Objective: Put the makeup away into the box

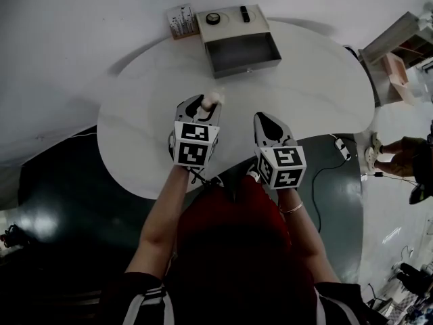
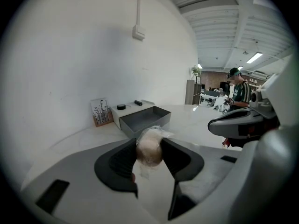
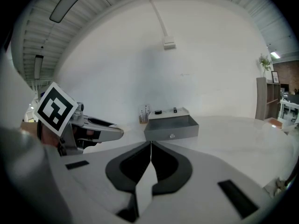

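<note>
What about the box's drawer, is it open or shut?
Open. The gray drawer sticks out of the white box, and its inside shows.

Plain white wall point(image 2: 70, 59) behind the table point(image 1: 128, 120). A conduit runs down it to a small junction box point(image 2: 138, 32). Table is white, rounded, glossy. Floor point(image 1: 54, 181) is dark green and shiny, with light glare and a cable point(image 1: 336, 143) lying on it. Ceiling point(image 2: 219, 22) has ribbed white panels, strip light point(image 2: 255, 58) lit. Far end: tall cabinet point(image 2: 190, 92) with a plant point(image 2: 195, 71) on top, brick wall point(image 2: 213, 79) beyond. Pale shelf unit point(image 1: 396, 53) right of the table.
</note>
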Demonstrator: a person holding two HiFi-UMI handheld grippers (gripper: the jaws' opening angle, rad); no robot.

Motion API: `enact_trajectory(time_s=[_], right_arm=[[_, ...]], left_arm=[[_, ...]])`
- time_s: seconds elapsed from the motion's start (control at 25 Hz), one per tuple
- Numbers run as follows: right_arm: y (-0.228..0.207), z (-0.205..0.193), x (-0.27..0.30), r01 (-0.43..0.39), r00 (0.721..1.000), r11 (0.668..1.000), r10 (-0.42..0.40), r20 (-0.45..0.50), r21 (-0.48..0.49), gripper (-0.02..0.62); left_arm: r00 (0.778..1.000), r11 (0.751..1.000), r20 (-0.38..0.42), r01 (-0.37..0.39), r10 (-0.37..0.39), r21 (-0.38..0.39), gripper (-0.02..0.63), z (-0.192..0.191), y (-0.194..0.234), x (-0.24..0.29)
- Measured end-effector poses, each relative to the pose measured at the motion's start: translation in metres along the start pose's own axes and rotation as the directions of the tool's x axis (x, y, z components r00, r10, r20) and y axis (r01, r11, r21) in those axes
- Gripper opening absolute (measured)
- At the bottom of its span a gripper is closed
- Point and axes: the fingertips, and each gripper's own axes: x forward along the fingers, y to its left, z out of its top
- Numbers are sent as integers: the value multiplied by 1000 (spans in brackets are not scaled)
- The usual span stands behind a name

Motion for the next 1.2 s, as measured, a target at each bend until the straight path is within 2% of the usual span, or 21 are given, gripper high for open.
enact_trajectory(time_s=[0.28,0.64,0.96,1.2], right_arm=[[-37,18,2,5,1000,1000,-5,27,1,15],[-81,33,4,-34,999,999,35,34,-35,15],[-89,41,21,-95,995,991,97,14,-93,15],[-95,46,44,-87,996,993,87,6,-75,15]], left_arm=[[1000,1000,4,4,-4,13,187,24,-15,25],[998,998,14,-54,54,41,186,60,-27,59],[996,996,2,-87,87,23,186,73,-24,90],[997,997,-19,-69,70,38,186,77,-15,114]])
